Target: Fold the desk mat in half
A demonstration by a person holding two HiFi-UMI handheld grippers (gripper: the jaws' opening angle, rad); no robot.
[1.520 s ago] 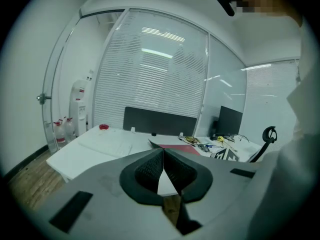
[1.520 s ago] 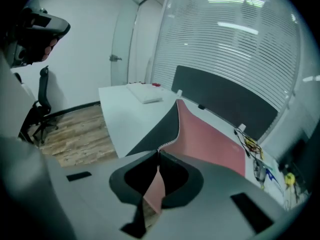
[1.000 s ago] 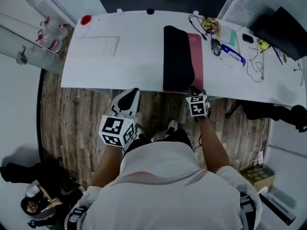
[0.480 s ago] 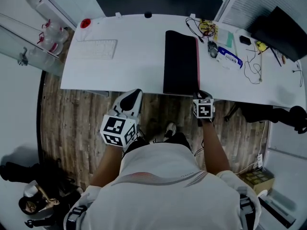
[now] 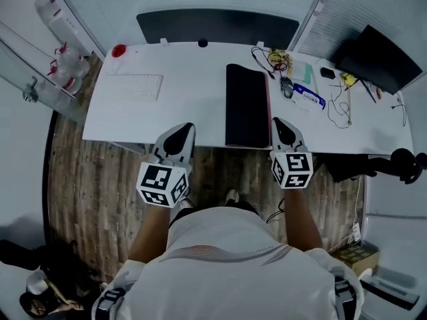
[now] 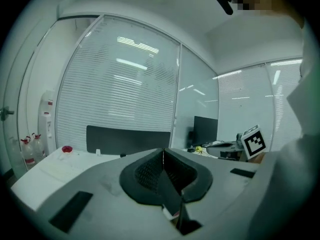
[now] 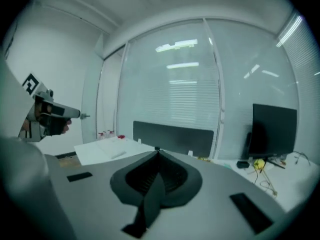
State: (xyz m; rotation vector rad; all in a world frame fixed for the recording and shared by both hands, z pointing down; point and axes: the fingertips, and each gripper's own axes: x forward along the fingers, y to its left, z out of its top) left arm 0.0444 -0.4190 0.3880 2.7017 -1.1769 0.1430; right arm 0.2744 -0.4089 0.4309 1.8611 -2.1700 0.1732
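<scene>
The desk mat (image 5: 245, 105) lies folded on the white desk (image 5: 187, 105), black side up, with a thin pink strip along its right edge. My right gripper (image 5: 281, 123) is shut and empty, raised just right of the mat's near right corner and apart from it. My left gripper (image 5: 181, 131) is also shut and empty, held over the desk's near edge to the left of the mat. Both pairs of jaws meet tip to tip with nothing between them, the left gripper (image 6: 163, 150) and the right gripper (image 7: 158, 152) each in its own view.
A white keyboard (image 5: 135, 87) and a red object (image 5: 119, 49) lie at the desk's left. Cables (image 5: 273, 60), a pen case (image 5: 308, 96) and small items crowd the right side beside a dark monitor (image 5: 373, 57). A dark panel (image 5: 217, 27) stands behind the desk.
The right gripper was at the mat's near right corner; it has come off it, risen and drawn back. The mat's upper half now covers almost all the pink.
</scene>
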